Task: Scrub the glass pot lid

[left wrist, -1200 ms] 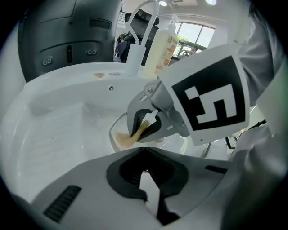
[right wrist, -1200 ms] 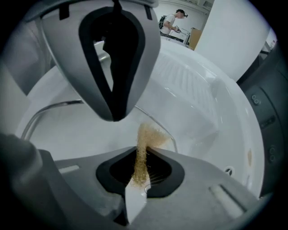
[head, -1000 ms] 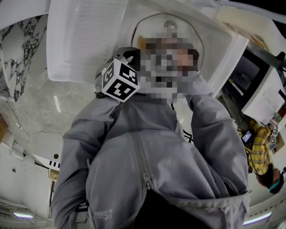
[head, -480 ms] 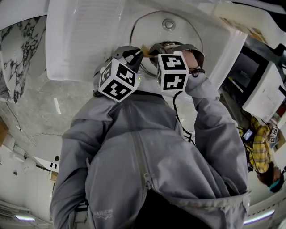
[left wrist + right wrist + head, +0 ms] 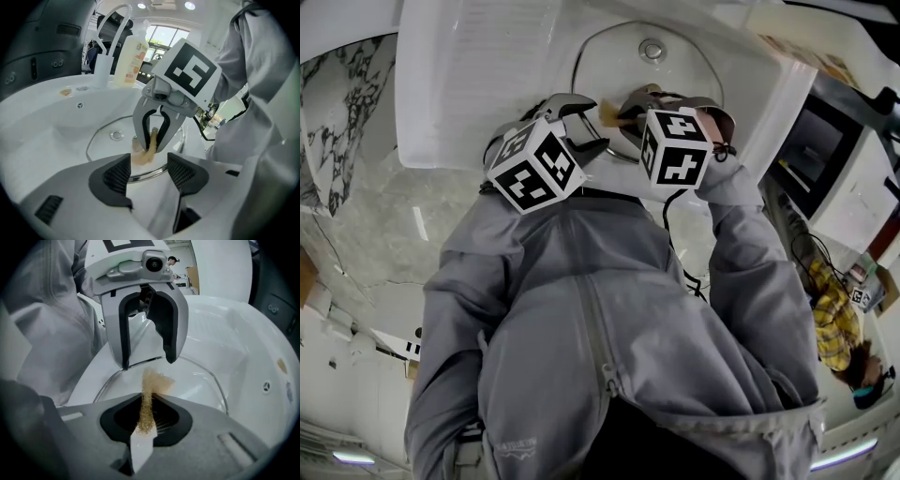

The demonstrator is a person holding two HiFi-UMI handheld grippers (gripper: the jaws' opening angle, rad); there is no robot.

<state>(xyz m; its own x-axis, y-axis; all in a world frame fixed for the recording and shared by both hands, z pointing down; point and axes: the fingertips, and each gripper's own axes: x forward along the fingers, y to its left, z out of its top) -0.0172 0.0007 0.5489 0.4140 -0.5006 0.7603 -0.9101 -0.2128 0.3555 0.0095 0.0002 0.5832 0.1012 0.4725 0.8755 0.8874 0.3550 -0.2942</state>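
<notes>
1. The glass pot lid (image 5: 201,385) lies flat in the white sink (image 5: 243,343), right under both grippers.
2. The right gripper (image 5: 146,418) is clenched on a tan scouring pad (image 5: 153,383). It pinches the pad on edge, so the free end sticks out past the tips toward the glass.
3. The left gripper (image 5: 150,172) is released. Its jaws have just been opening, and nothing sits between the pads. The lid's metal rim shows just beyond them.
4. We judge the step in hand to be scrubbing, with the left claw mid-regrip. We can't tell whether the pad is touching the glass.
5. To do it well, we pin the lid first. The left claw goes back on the near rim, or presses down on it, because a loose lid will likely slide on the wet basin.
6. We tilt the right claw so the pad's broad face meets the glass rather than its thin edge, and keep the hard jaw tips off the lid.
7. We use short overlapping strokes from the centre out to the rim, with moderate pressure.
8. Risk: the pad is held by a narrow strip and could fold or pull out under a hard push. If it droops, we re-pinch it deeper.
</notes>
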